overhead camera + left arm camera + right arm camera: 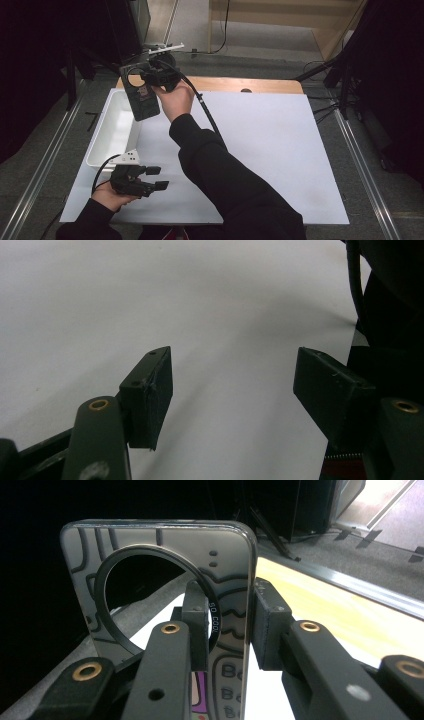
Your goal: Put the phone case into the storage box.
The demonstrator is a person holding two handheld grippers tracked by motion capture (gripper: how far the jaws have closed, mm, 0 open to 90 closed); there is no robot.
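While the right gripper (pixel 150 82) fingers (pixel 196 625) pinch the phone case (pixel 141 95) over the white bin (pixel 112 131), dropping it seems left, and the left gripper (pixel 156 178) fingers (pixel 150 395) stand apart, bare.

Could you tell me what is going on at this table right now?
A person holds a gripper in each hand. The right gripper is shut on a dark phone case with a ring cut-out, holding it up above the white bin. The left gripper is open, holding nothing, low over the white table cover.
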